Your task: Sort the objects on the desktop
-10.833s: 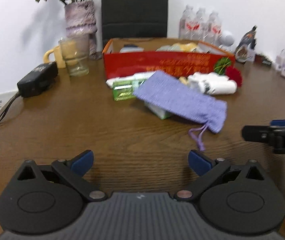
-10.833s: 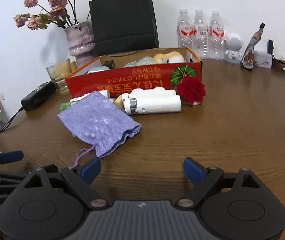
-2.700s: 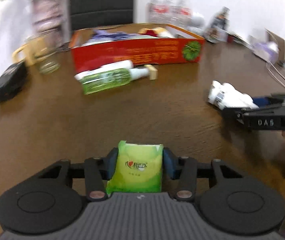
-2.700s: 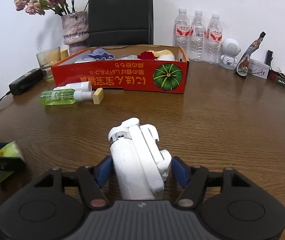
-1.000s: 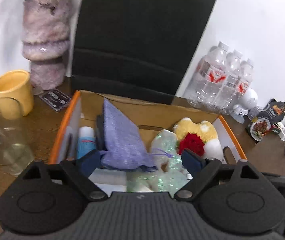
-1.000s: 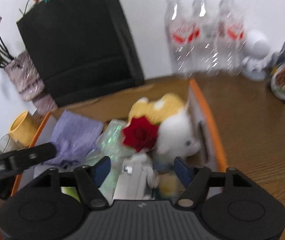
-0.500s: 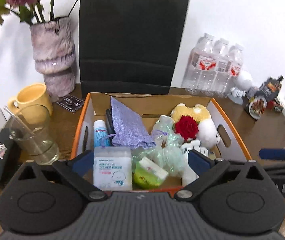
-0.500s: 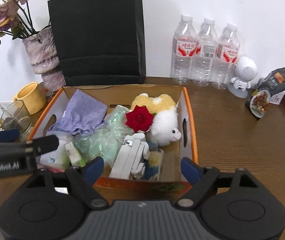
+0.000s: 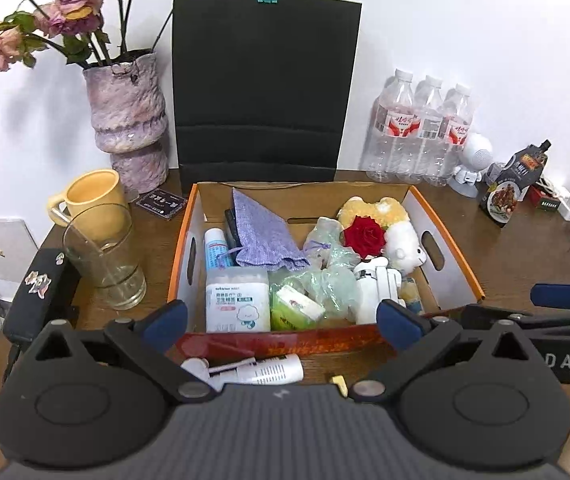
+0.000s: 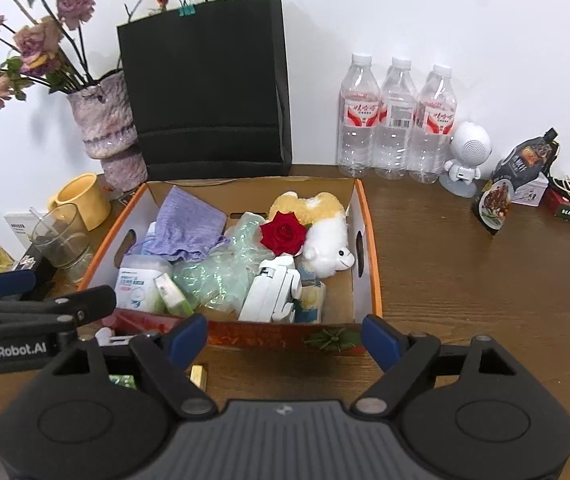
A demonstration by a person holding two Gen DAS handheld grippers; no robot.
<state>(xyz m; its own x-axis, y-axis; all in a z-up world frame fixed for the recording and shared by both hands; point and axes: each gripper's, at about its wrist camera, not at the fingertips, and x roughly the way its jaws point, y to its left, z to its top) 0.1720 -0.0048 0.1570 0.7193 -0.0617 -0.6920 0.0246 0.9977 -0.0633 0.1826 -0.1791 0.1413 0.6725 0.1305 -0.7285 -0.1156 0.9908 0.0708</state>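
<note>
An orange-rimmed cardboard box [image 9: 451, 240] [image 10: 369, 240] holds a purple pouch [image 9: 263, 238] [image 10: 189, 226], a red rose [image 9: 365, 236] [image 10: 284, 232], a white plush [image 9: 403, 246] [image 10: 331, 246], a white folded device [image 9: 373, 288] [image 10: 273, 292], a green tissue pack [image 9: 297, 306] [image 10: 173, 290] and a wipes pack [image 9: 237, 300]. My left gripper [image 9: 281, 320] is open and empty, above the box's near wall. My right gripper [image 10: 285, 334] is open and empty at the same wall. A white tube [image 9: 261, 370] and a small yellow block [image 10: 199, 376] lie on the table in front of the box.
A glass [image 9: 103, 256], a yellow mug [image 9: 93, 200], a vase of dried roses [image 9: 129, 120] and a black charger [image 9: 41, 288] stand left of the box. A black paper bag [image 9: 261, 88] is behind it. Water bottles [image 10: 397, 120], a white figure [image 10: 465, 156] and small packets stand at the right.
Both grippers have pulled back and up from the box. The tissue pack and the white device, held 2.7 s ago, lie in the box. The tube and block came into view.
</note>
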